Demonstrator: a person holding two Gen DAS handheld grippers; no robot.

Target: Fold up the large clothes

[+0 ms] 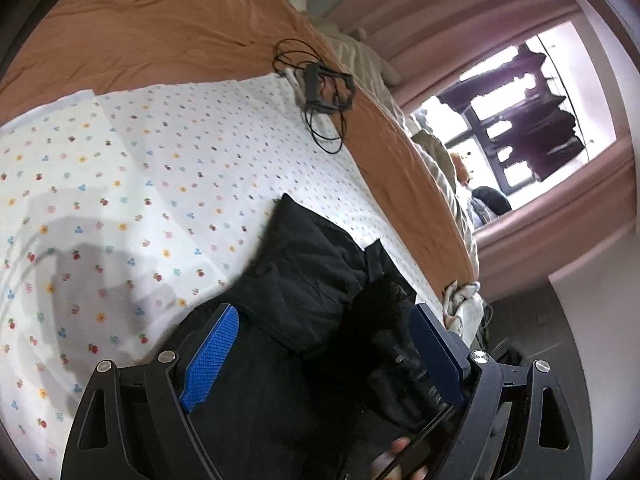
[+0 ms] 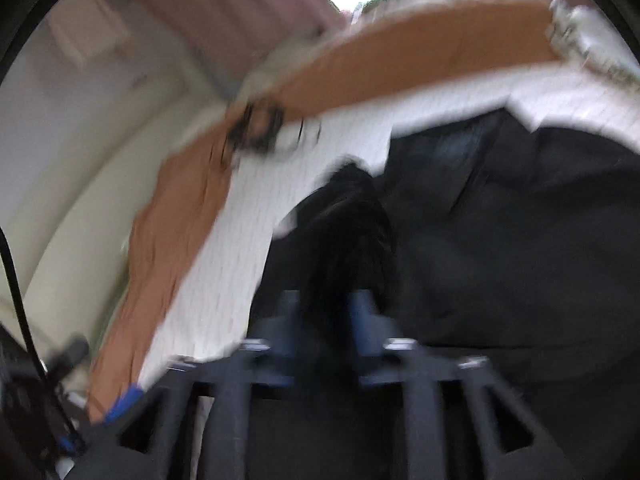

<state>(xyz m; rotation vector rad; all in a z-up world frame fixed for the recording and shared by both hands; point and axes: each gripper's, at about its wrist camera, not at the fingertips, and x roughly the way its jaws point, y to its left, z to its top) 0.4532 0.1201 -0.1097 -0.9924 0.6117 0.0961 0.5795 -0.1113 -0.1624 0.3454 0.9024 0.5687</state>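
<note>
Between our left gripper's (image 1: pixel 324 356) wide-apart jaws sags the black garment (image 1: pixel 304 264), draped over the floral sheet (image 1: pixel 120 184) on the bed. Our right gripper (image 2: pixel 330 312) pinches a bunched fold; we should lift evenly, keeping edges aligned.

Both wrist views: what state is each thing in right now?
Left claw: open, black garment between its fingers.
Right claw: shut on black garment, view blurred.
Black garment: bunched on floral sheet.
Black cable: loosely coiled on orange blanket.
</note>
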